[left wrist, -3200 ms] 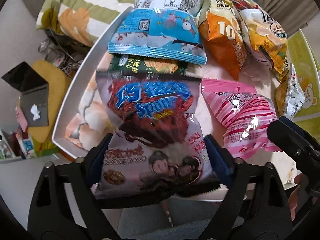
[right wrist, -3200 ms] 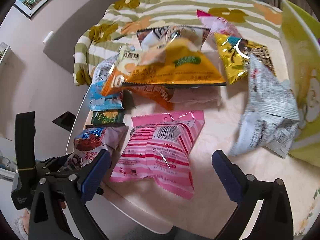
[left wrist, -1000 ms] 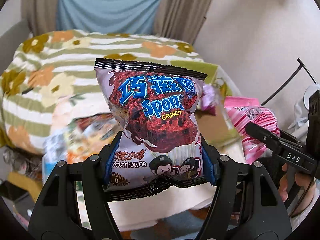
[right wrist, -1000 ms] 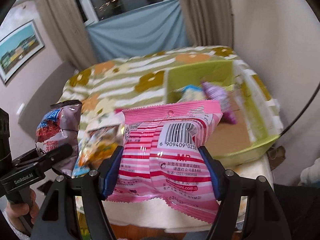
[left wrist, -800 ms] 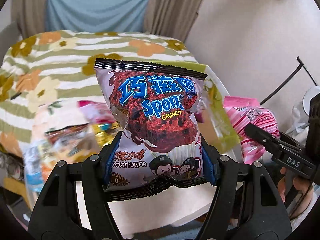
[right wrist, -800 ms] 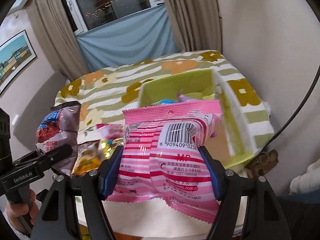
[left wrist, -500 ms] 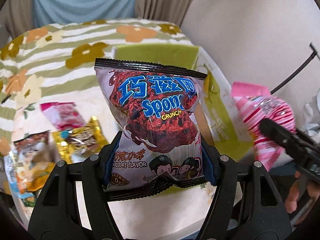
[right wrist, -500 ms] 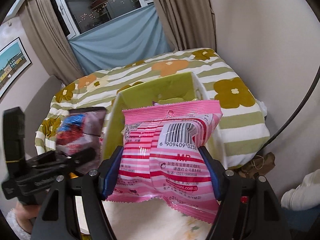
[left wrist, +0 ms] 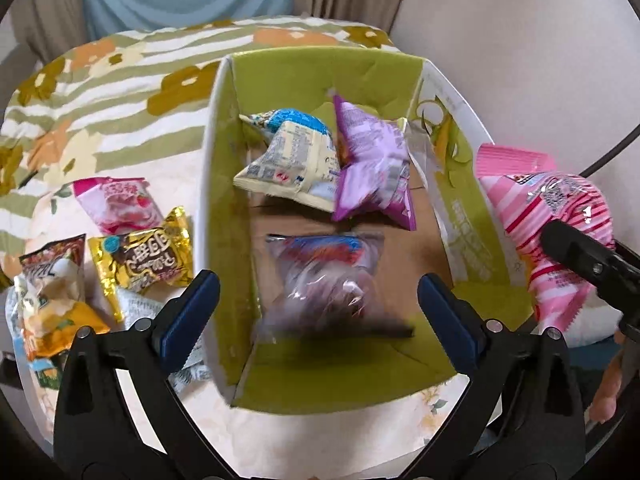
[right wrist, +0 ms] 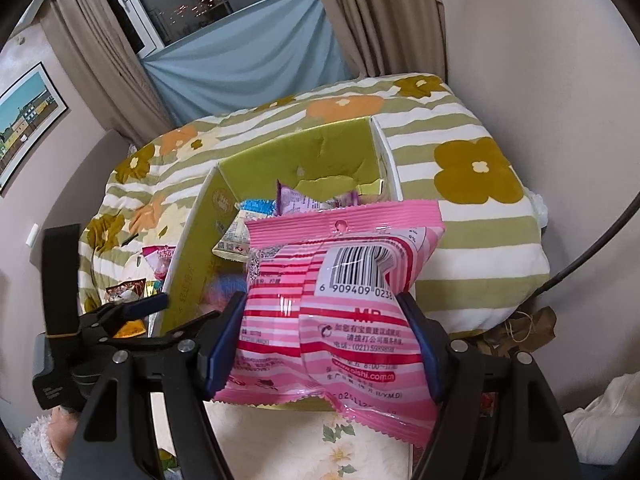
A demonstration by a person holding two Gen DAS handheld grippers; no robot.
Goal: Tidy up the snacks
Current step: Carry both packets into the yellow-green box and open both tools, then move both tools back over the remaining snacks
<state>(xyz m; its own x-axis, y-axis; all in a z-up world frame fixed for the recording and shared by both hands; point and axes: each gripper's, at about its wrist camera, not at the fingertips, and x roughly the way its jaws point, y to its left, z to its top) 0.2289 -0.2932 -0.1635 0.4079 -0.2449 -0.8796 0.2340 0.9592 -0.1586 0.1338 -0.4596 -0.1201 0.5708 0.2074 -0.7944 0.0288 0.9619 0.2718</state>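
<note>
My left gripper (left wrist: 318,300) is open over the green cardboard box (left wrist: 224,184). The chocolate sponge snack bag (left wrist: 326,284) is blurred between the fingers, loose inside the box above its brown floor. A cream-and-blue bag (left wrist: 288,160) and a purple bag (left wrist: 372,168) lie at the box's far end. My right gripper (right wrist: 322,340) is shut on the pink striped snack bag (right wrist: 340,304) and holds it above the box's near right corner; the bag also shows at the right of the left wrist view (left wrist: 552,216).
Several snack bags lie on the table left of the box: a pink one (left wrist: 116,204), a gold one (left wrist: 144,260), an orange one (left wrist: 48,296). A striped floral bedspread (left wrist: 100,80) lies behind. The wall is close on the right.
My left gripper moved over the box, opened and let go of the chocolate sponge bag, which drops into the box. My right gripper carried the pink bag toward the box.
</note>
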